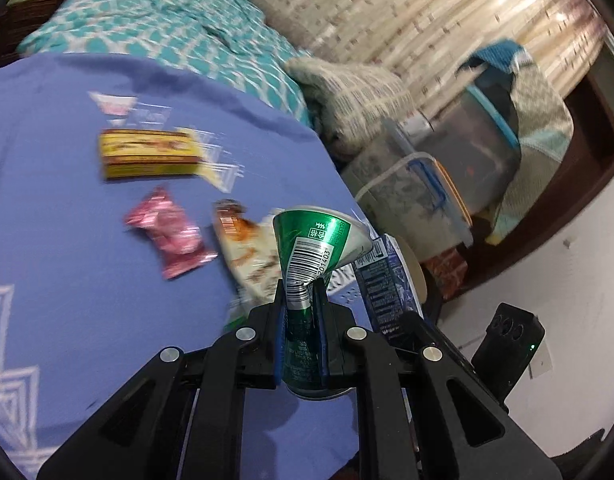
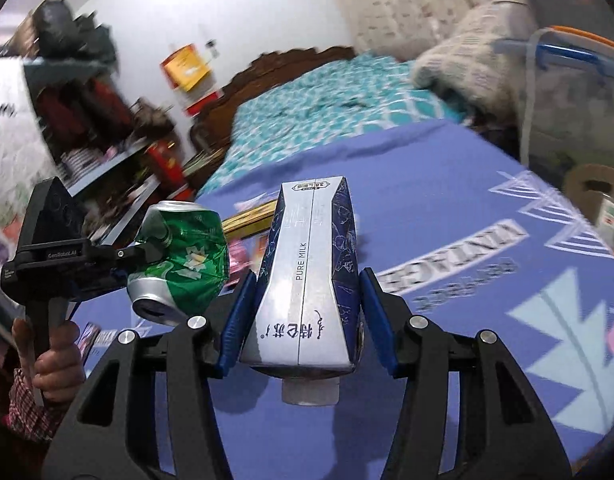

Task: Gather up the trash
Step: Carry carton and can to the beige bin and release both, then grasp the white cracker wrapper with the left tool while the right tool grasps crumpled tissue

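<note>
One crushed green can (image 1: 311,248), one milk carton (image 2: 307,280), one yellow box (image 1: 149,155), one pink wrapper (image 1: 169,236), one orange snack packet (image 1: 247,256).

Left wrist view looks along its jaws, downward over the blue cloth (image 1: 67,220), close; right wrist view likewise; both share the green can (image 2: 183,264), milk carton (image 2: 307,280), cloth.

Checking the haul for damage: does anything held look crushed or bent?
Yes. The green can in the left gripper is crushed, pinched thin between its jaws. The milk carton in the right gripper looks squeezed inward mid-body.
</note>
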Available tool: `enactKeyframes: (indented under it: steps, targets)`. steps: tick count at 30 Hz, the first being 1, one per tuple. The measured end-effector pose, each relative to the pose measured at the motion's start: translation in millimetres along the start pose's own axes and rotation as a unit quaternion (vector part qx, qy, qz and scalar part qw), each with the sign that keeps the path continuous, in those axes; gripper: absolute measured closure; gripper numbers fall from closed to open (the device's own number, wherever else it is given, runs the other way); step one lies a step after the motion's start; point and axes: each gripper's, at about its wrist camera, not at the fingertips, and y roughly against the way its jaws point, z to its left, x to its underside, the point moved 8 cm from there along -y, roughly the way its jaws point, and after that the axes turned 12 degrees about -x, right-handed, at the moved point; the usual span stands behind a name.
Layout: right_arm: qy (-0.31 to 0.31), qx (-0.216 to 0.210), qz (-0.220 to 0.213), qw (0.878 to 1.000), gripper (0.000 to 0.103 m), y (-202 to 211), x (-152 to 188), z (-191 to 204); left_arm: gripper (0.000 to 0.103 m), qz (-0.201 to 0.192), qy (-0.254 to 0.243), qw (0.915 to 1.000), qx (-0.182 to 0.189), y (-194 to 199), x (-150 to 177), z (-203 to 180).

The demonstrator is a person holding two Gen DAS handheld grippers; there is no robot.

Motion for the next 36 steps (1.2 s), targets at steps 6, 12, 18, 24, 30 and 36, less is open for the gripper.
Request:
enactKeyframes:
  steps: [6, 12, 18, 24, 30, 36]
  targets:
    - [-0.048, 0.064, -0.043, 0.996, 0.048, 43, -6, -72, 0.092, 0.048, -0.082, 0.9954, 0.014, -66, -10, -77]
    - [-0.115, 0.133, -0.094, 0.98, 0.048, 103, -11, -159, 0.092, 0.097, -0.171, 0.9799, 0.032, -147, -18, -176]
    - [-0.201, 0.177, -0.119, 0.956, 0.048, 150, -16, -252, 0.092, 0.134, -0.252, 0.9578, 0.037, -234, -18, -281]
    - [-0.238, 0.187, -0.114, 0.946, 0.044, 148, -32, -309, 0.071, 0.16, -0.286, 0.9449, 0.007, -305, -8, -332]
    - [-0.257, 0.165, -0.127, 0.944, 0.036, 135, -47, -323, 0.039, 0.148, -0.265, 0.9522, -0.03, -325, -24, -328]
    - [-0.247, 0.164, -0.159, 0.942, 0.036, 145, -41, -297, 0.038, 0.101, -0.261, 0.96, -0.003, -264, -27, -302]
